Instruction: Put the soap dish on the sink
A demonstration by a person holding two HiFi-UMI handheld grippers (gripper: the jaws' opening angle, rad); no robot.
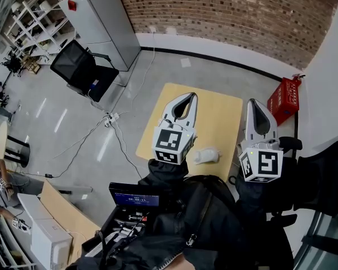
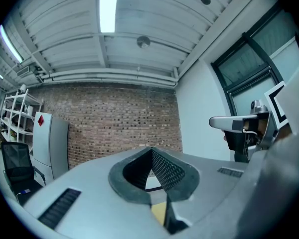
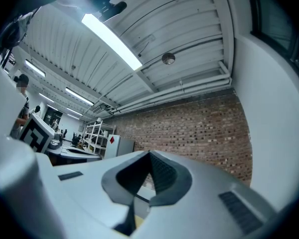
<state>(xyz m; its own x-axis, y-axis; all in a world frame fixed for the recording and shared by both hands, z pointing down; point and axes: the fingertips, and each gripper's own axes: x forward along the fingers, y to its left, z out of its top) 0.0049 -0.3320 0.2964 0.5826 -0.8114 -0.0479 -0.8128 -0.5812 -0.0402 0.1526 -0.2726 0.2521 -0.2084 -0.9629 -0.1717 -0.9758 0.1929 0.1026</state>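
Head view: I have two tongs up over one table of pale yellow wood with rounded corners. The left tongs are pressed together at the tips, their grey jaws bowing out into a teardrop loop. The right tongs are pressed together too. Each carries one marker cube, two in all, white with black squares. One soap dish, white and rounded, lies on the near part of the table, between the two cubes as I see it. Neither pair touches it. On the grey floor I count one black chair and one red box; a brick wall runs behind.

Left gripper view: the jaws meet at the tip with nothing pinched. The pads are black and finely ribbed. A strip of yellow table shows through the gap lower down.

Right gripper view: the same, jaws closed tip to tip and empty, with dark ribbed pads set in smooth grey shells.
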